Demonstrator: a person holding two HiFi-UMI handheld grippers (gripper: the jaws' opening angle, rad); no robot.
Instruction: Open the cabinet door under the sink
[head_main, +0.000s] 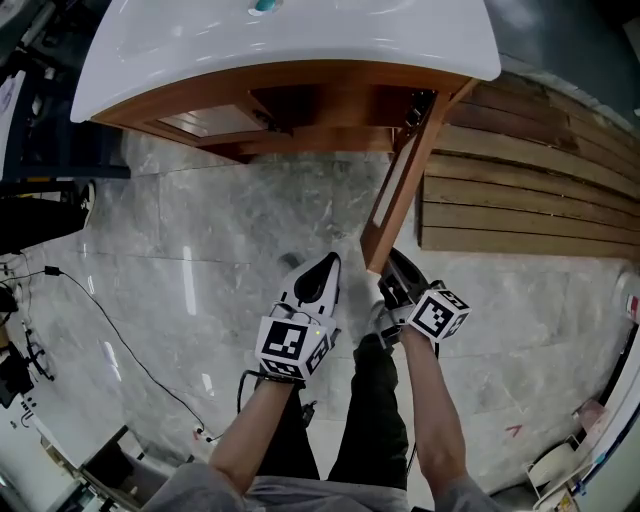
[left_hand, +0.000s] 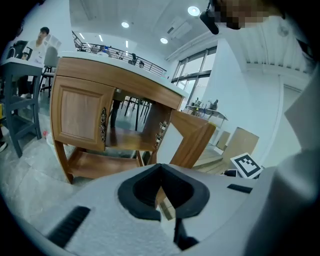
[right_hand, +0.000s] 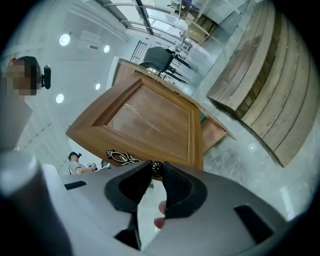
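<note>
The wooden cabinet (head_main: 300, 110) stands under the white sink (head_main: 290, 35). Its right door (head_main: 400, 195) is swung out towards me, edge-on in the head view. My right gripper (head_main: 385, 275) is at that door's outer edge; in the right gripper view the gripper (right_hand: 156, 172) is shut on the end of the ornate metal door handle (right_hand: 122, 157), with the door panel (right_hand: 150, 120) just beyond. My left gripper (head_main: 325, 272) hangs beside it, left of the door, shut and holding nothing. In the left gripper view the left door (left_hand: 80, 117) is closed and the right door (left_hand: 192, 140) stands open.
Wooden decking (head_main: 530, 190) covers the floor right of the cabinet. A black cable (head_main: 120, 345) trails over the marble floor at my left. Dark furniture (head_main: 40, 160) stands left of the sink. A person (left_hand: 37, 42) sits at a desk far behind.
</note>
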